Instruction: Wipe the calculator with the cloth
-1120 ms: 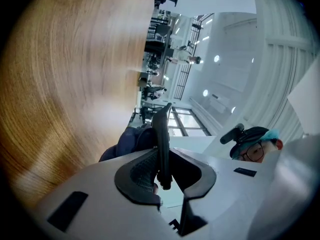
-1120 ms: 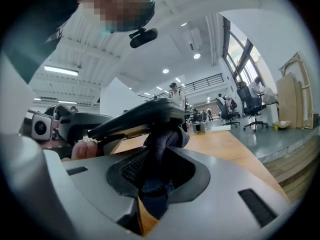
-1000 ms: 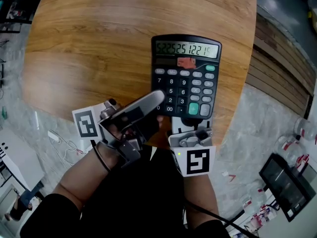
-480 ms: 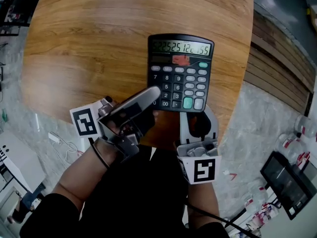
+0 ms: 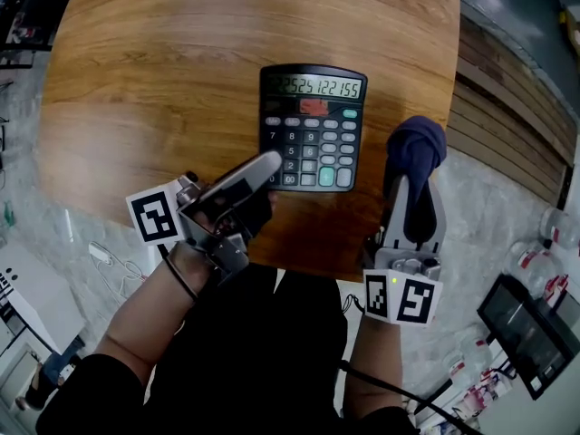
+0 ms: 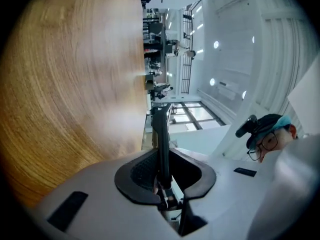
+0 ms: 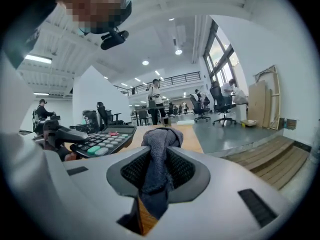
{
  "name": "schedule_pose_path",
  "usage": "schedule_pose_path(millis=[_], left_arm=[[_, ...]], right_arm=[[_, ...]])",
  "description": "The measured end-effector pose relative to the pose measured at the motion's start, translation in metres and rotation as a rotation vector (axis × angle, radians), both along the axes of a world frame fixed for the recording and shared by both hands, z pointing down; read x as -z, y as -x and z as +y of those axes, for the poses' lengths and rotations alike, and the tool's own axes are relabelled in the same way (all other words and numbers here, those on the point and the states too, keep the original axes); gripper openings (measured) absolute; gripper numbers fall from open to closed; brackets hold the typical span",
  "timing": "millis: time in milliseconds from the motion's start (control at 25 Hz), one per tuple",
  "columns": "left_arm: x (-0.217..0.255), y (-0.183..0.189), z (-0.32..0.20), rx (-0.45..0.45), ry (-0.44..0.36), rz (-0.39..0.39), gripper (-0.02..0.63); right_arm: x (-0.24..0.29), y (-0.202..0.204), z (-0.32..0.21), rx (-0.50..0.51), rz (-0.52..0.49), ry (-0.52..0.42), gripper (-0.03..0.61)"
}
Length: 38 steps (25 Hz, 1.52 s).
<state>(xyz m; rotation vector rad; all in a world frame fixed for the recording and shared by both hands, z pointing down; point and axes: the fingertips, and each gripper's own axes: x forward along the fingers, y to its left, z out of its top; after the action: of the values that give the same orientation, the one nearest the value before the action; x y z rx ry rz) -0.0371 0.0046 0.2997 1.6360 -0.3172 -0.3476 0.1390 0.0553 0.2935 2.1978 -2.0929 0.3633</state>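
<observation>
The black calculator [image 5: 313, 127] lies on the round wooden table [image 5: 181, 80], its display lit. My left gripper [image 5: 261, 169] is shut on its near left corner; in the left gripper view the calculator [image 6: 161, 134] shows edge-on as a thin dark bar between the jaws of that gripper [image 6: 162, 170]. My right gripper [image 5: 412, 193] hangs just right of the calculator, over the table's edge, shut on a bunched dark blue cloth [image 5: 415, 148]. In the right gripper view the cloth [image 7: 159, 156] fills the jaws of that gripper [image 7: 159, 173], with the calculator [image 7: 102, 140] to its left.
The table's rim [image 5: 390, 243] runs close under the right gripper. Wooden planks [image 5: 507, 107] lie on the floor to the right, with a dark screen [image 5: 530, 333] and small bottles at the lower right. Cables [image 5: 113, 261] lie on the floor at the left.
The right gripper has carried the cloth from the calculator's near edge out to its right side. The calculator has shifted a little to the left with the left gripper still holding it.
</observation>
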Motion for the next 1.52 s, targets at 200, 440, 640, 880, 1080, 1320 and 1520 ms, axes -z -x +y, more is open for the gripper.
schedule_pose_path(millis=[200, 440, 640, 880, 1080, 1320, 1520], left_arm=[[-0.039, -0.002, 0.005, -0.016, 0.050, -0.051, 0.071], [-0.068, 0.000, 0.012, -0.046, 0.073, -0.186, 0.071], [-0.078, 0.001, 0.015, -0.052, 0.091, -0.240, 0.071], [-0.079, 0.006, 0.013, -0.054, 0.012, -0.380, 0.074], [-0.085, 0.009, 0.014, -0.087, -0.148, -0.643, 0.095], [-0.095, 0.012, 0.015, -0.108, -0.235, -0.877, 0.117], [-0.103, 0.013, 0.016, -0.151, -0.299, -1.020, 0.127]], right_arm=[[-0.029, 0.007, -0.015, -0.010, -0.013, 0.108, 0.084], [-0.061, 0.027, -0.022, 0.001, -0.037, 0.255, 0.084], [-0.075, 0.033, -0.023, 0.009, -0.022, 0.317, 0.084], [-0.083, 0.034, -0.023, -0.011, -0.011, 0.355, 0.084], [-0.085, 0.033, -0.022, -0.011, -0.010, 0.365, 0.084], [-0.088, 0.033, -0.021, -0.014, 0.020, 0.377, 0.084], [-0.093, 0.034, -0.021, 0.004, 0.052, 0.396, 0.086]])
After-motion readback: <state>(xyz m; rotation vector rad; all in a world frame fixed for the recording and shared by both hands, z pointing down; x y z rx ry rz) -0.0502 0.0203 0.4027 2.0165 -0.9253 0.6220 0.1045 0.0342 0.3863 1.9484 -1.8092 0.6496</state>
